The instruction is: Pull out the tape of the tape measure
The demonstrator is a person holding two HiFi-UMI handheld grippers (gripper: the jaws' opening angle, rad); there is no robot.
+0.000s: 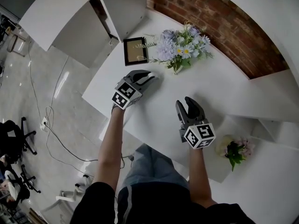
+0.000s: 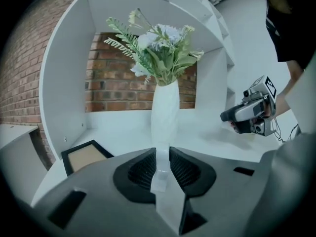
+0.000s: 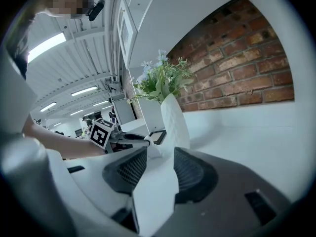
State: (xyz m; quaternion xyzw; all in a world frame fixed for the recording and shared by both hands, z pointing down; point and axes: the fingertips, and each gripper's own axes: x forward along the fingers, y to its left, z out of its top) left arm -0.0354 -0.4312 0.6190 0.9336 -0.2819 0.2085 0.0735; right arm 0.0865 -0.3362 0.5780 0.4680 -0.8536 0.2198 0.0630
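A white tabletop (image 1: 219, 85) is seen from above. Its left edge runs close beside the left gripper (image 1: 148, 77), and the floor (image 1: 60, 101) lies below that edge. The far side is shut in by a brick wall (image 1: 210, 17). The right side is shut in by white walls (image 1: 275, 85). Bare tabletop is left between the two grippers and to the right of the vase (image 2: 165, 107), so open room is found there.

The left gripper's jaws are drawn close together, and a small white thing is pinched at their tips. It is taken to be the tape measure (image 3: 150, 145). It is held by the left edge of the tabletop, just on the near side of the frame (image 1: 135, 50).

The right gripper (image 1: 189, 104) is held nearer and further right, well apart from the left one. Its jaws are spread, and only tabletop is seen between them.

Two grippers are counted, along with one tape measure and one frame lying flat. One vase of flowers stands on the tabletop. One more bunch of flowers (image 1: 236, 150) lies on a lower shelf (image 1: 266, 185) at the near right.
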